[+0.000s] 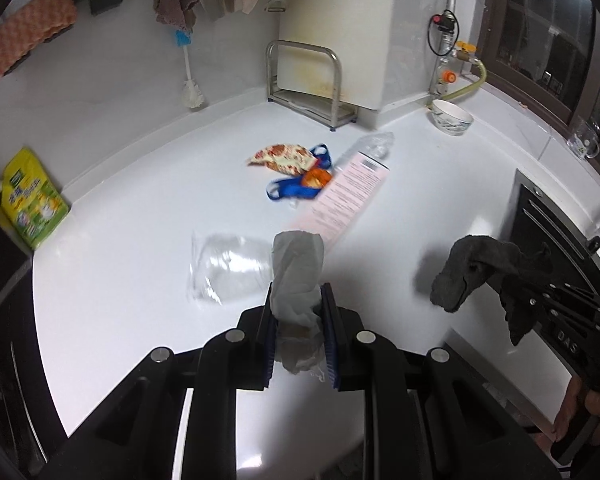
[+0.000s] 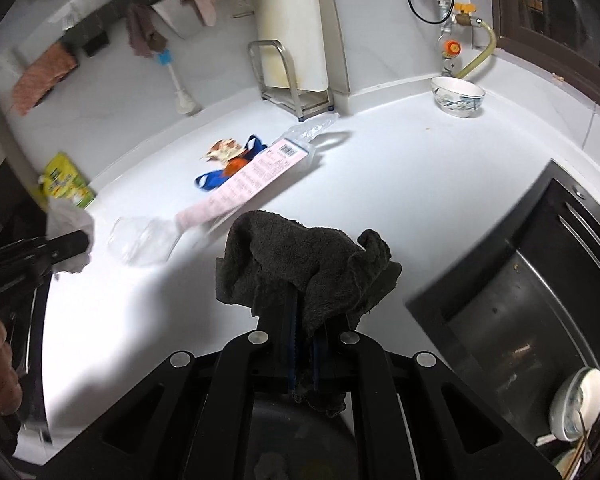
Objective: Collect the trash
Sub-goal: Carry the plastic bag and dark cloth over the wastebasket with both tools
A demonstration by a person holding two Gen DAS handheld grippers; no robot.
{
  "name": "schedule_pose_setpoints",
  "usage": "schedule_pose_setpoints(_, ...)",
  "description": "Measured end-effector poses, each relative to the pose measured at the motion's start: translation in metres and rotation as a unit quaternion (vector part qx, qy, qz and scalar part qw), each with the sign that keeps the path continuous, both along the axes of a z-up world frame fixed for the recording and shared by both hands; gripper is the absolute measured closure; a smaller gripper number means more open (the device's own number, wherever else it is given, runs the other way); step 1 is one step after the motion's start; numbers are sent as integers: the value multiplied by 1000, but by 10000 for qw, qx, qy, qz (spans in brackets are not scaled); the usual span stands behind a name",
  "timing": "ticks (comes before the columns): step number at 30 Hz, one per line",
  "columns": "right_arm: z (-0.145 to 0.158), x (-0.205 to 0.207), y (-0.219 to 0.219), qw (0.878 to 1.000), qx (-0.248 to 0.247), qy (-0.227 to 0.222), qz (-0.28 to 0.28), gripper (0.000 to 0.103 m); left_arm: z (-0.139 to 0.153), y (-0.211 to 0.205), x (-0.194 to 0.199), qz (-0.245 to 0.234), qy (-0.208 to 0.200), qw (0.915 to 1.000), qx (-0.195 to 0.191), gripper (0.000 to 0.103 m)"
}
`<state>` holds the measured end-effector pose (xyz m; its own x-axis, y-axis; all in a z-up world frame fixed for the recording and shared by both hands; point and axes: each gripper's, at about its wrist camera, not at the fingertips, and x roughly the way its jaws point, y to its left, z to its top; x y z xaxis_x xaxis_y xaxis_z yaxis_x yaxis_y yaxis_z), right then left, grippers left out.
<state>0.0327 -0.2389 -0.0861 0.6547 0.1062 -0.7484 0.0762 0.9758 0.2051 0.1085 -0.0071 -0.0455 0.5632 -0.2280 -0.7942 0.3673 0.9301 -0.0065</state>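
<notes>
Detergent pouch [image 1: 34,200]: yellow-green, leaning at the wall far to the left of the left gripper; not trash by the look of it.

Left gripper [image 1: 298,320]: jaws narrowed onto a crumpled tissue wad [image 1: 298,276], which stands up between the pads and pokes out past the tips, away from the camera. In the right wrist view it [image 2: 66,240] hangs at the counter's left edge.

Clear plastic cup [image 1: 228,266]: lying on its side on the white countertop [image 1: 120,280], just ahead and left of the left gripper; blurred, so its mouth direction cannot be told.

Snack wrapper [image 1: 282,156]: ahead of the left gripper, touching a blue strap-like piece [image 1: 296,190] and an orange scrap [image 1: 316,178].

Pink printed package [image 1: 346,192]: long flat sleeve ahead and slightly right of the left gripper, its long axis running from the near left to the far right; the barcode end and clear plastic tail point toward the metal rack [image 1: 304,80].

Right gripper [image 2: 304,344]: jaws nearly closed on a dark grey cloth [image 2: 308,268], which drapes over the tips.

Sink [image 2: 520,300]: right of the right gripper, dishes in it.

Step in hand: seemingly carrying the tissue off to be binned; no bin is visible.

Next move: likely release the tissue into a bin, then fetch the cup, nearest to the left gripper. The long package would want a grip across its narrow width.
</notes>
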Motion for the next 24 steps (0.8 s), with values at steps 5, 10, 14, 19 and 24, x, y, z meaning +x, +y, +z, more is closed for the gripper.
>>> schedule_pose_setpoints(5,-6,-60,4,9994,65,128,319,98,-6,-5,-54,139,83,9999,36,83)
schedule_pose_setpoints(10,-24,-110,8,9972,208,276,661,98,-19,-9,-110,387,186,9991,12,83)
schedule_pose_setpoints(14,-42,-131,16,9943,216,451,946,98,-38,-13,-144,518,341,9980,87,83)
schedule_pose_setpoints(19,-71,-141,23,9898,335,856,1086,97,-69,-17,-169,519,640,9965,172,83)
schedule_pose_setpoints(24,-99,-141,30,9867,370,1168,1067,97,-99,-18,-171,460,873,9950,180,83)
